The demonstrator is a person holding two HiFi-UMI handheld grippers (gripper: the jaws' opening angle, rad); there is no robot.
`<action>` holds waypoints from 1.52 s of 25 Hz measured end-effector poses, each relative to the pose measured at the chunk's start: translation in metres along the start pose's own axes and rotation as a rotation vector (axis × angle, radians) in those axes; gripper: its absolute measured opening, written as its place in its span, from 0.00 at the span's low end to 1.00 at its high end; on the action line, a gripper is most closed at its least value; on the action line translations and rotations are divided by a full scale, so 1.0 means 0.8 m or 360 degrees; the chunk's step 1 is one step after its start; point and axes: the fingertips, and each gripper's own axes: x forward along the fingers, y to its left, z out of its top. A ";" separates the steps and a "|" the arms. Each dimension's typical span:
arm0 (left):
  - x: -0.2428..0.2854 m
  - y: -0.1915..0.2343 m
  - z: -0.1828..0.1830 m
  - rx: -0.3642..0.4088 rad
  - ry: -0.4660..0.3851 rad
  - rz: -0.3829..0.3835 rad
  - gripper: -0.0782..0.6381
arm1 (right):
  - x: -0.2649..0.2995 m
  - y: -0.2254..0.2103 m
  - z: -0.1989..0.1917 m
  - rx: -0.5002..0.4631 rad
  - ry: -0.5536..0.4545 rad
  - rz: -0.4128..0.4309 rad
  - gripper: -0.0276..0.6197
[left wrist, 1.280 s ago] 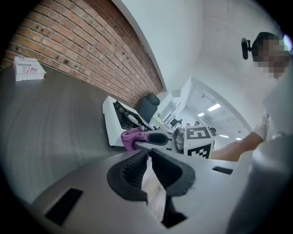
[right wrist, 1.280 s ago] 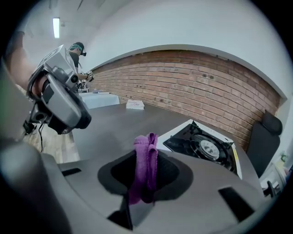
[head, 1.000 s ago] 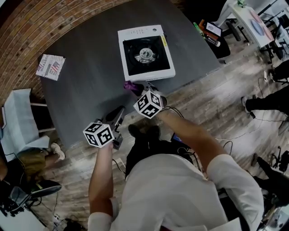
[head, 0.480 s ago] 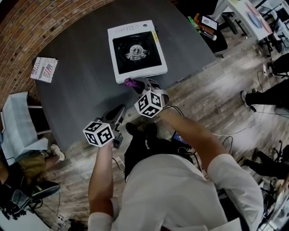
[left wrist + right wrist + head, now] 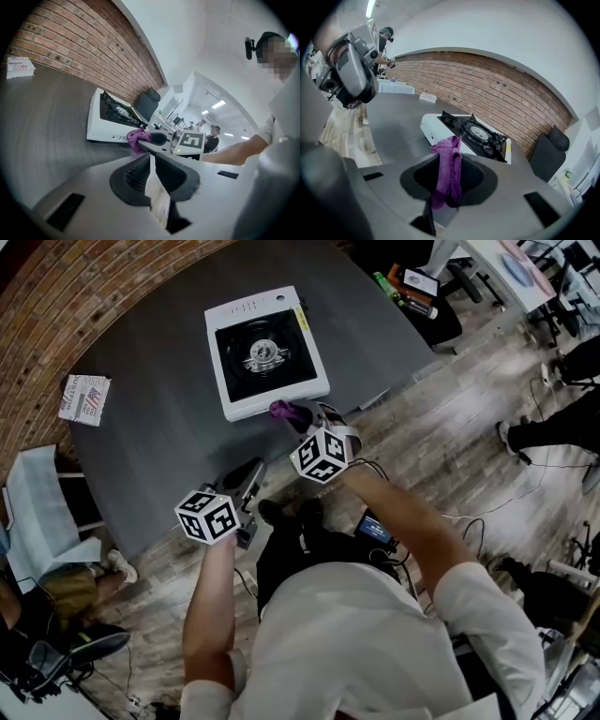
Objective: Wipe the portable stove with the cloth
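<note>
The white portable stove (image 5: pixel 265 352) with a black burner top stands on the dark grey table (image 5: pixel 159 446). A purple cloth (image 5: pixel 281 410) hangs just off the stove's near edge, and my right gripper (image 5: pixel 292 414) is shut on it. The right gripper view shows the cloth (image 5: pixel 449 173) pinched between the jaws, with the stove (image 5: pixel 468 133) close ahead. My left gripper (image 5: pixel 246 474) is held over the table's near edge, left of the right one and away from the stove. In the left gripper view its jaws (image 5: pixel 151 157) are shut with nothing in them; the stove (image 5: pixel 112 122) and cloth (image 5: pixel 137 139) lie beyond.
A printed paper packet (image 5: pixel 84 397) lies at the table's far left. A brick wall runs behind the table. Bottles and small items (image 5: pixel 403 292) sit past the table's right end. There is wood floor with cables to the right, and a person's legs (image 5: pixel 548 432) are there.
My right gripper has carried the purple cloth forward to the stove's near edge. The head view has shifted, so the stove sits further left. The left gripper has hardly moved.
</note>
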 end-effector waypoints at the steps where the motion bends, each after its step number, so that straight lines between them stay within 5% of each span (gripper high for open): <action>1: 0.002 -0.003 0.000 0.0006 0.0004 -0.0001 0.17 | -0.003 -0.004 -0.005 -0.0003 0.0002 -0.0008 0.19; 27: 0.046 -0.046 0.010 0.0128 0.0086 -0.0124 0.17 | -0.075 -0.116 -0.105 0.0120 0.0224 -0.0296 0.19; 38: 0.012 -0.003 0.069 0.0165 -0.0034 -0.0193 0.17 | -0.092 -0.165 -0.019 0.0024 0.0228 -0.0422 0.19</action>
